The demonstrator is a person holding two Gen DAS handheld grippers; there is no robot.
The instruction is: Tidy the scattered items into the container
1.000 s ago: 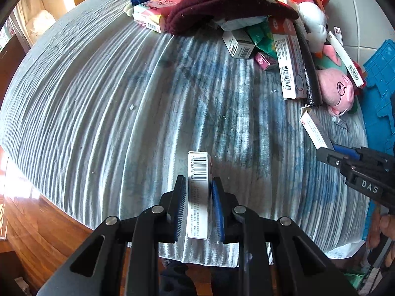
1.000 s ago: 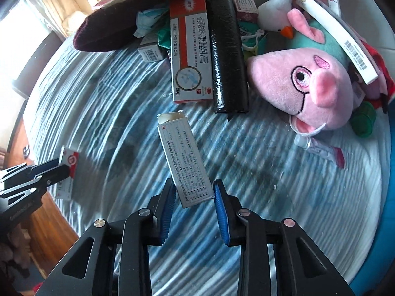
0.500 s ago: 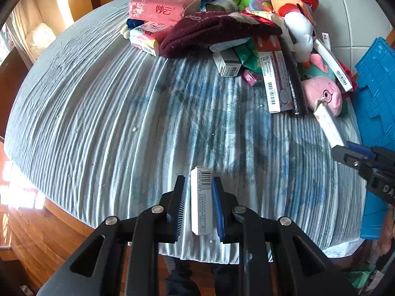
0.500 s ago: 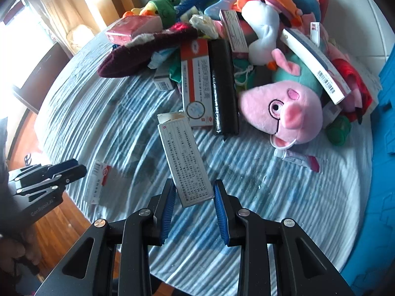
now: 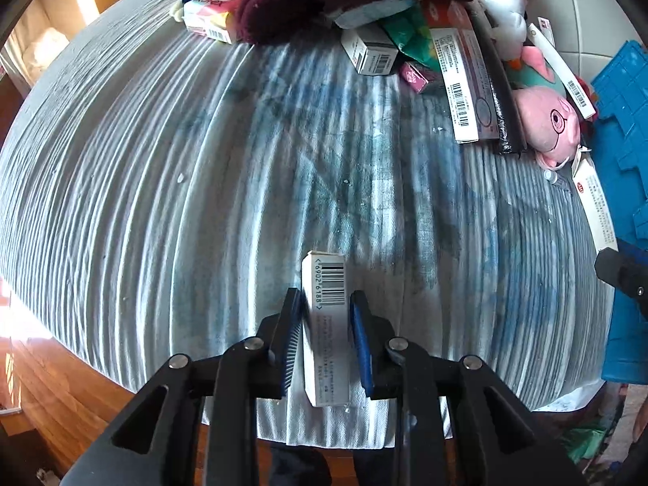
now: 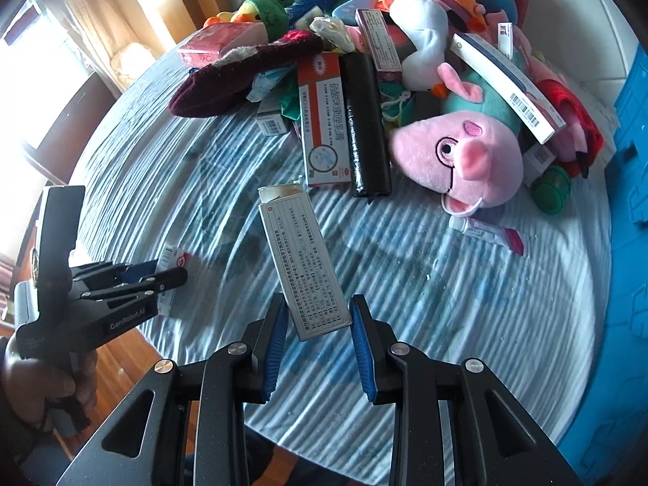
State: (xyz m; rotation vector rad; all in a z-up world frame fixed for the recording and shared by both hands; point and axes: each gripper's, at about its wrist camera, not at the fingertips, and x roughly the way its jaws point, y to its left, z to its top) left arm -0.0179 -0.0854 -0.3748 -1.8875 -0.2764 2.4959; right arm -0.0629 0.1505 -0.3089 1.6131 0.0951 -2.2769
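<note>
Several toys (image 6: 457,154) and boxes (image 6: 324,121) heaped beside blue container (image 6: 632,186).

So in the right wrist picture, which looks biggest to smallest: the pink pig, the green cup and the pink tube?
1. pink pig
2. green cup and pink tube: they look about alike, so I won't rank them.

Ribbed matt cloth (image 5: 202,170) is covering the table. Both boxes (image 5: 326,324) (image 6: 303,259) are looking like smooth printed card. The pig (image 6: 465,162) is showing soft plush, the crate (image 5: 623,129) hard plastic, the floor (image 5: 44,380) glossy wood.
</note>
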